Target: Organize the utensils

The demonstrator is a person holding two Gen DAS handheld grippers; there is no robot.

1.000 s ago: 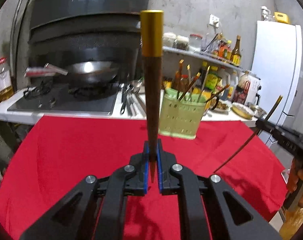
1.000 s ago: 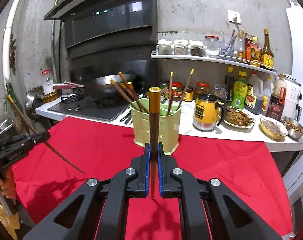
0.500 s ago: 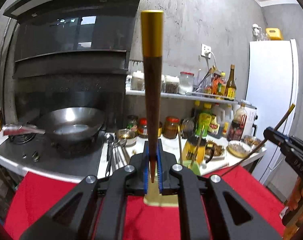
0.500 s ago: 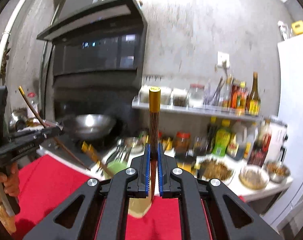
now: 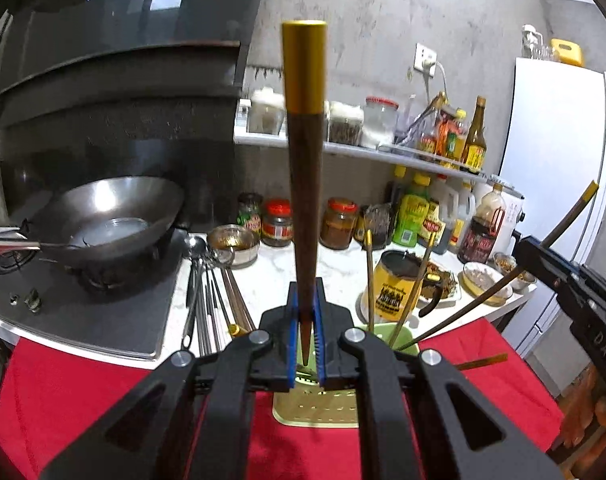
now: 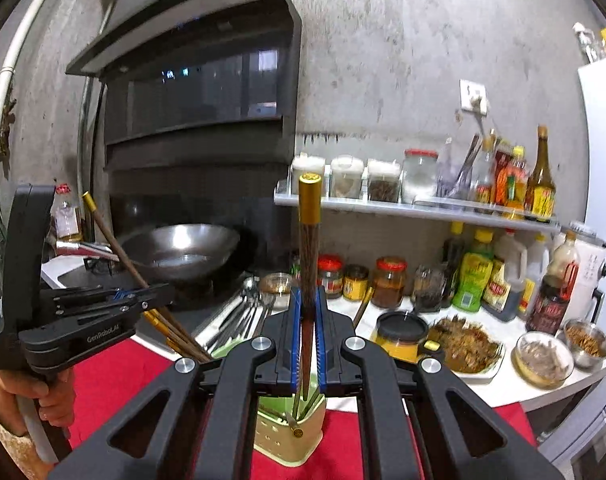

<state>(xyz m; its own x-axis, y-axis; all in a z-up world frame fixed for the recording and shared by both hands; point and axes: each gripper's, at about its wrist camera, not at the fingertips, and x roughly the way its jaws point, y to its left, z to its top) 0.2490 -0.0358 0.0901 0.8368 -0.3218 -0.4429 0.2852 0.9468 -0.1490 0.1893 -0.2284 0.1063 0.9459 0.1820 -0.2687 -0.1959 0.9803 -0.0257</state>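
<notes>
A chopstick [image 5: 304,168] is being clamped upright between the closed blue pads of the left gripper [image 5: 304,344], gold cap uppermost. Another chopstick [image 6: 309,264] is being gripped the same way by the right gripper [image 6: 308,344], its fingers shut on the shaft. Both points are being held just above a green holder [image 6: 291,436], which is standing on a red cloth [image 6: 111,376] and is already holding several chopsticks. A wok [image 5: 103,220] is sitting on the stove behind, and jars [image 5: 335,224] are lined along the counter.
</notes>
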